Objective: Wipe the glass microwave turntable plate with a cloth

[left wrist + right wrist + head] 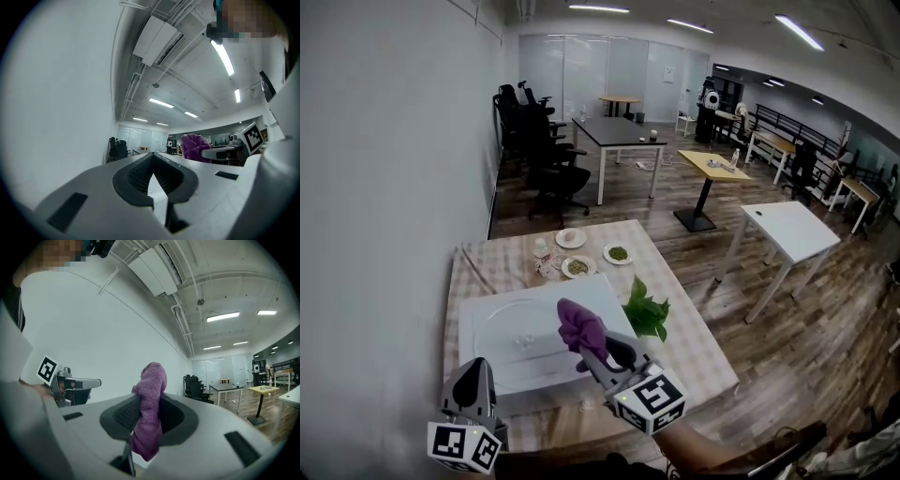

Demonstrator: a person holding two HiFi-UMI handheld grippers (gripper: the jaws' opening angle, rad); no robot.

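Note:
The clear glass turntable plate (508, 326) lies on a white board (478, 361) on the checked table. My right gripper (596, 349) hovers over the plate's right side, shut on a purple cloth (579, 325) that stands up out of the jaws. The same cloth (150, 401) fills the right gripper (149, 423) in the right gripper view. My left gripper (477, 373) is at the board's near left corner, shut with nothing in it. In the left gripper view the left gripper (153, 165) has its pads together, and the purple cloth (193, 146) shows to its right.
A green leafy sprig (647, 315) lies just right of the board. Three small plates (578, 267) and a small bottle (542, 255) stand at the table's far side. A white wall (384, 187) runs along the left; other desks and chairs stand further off.

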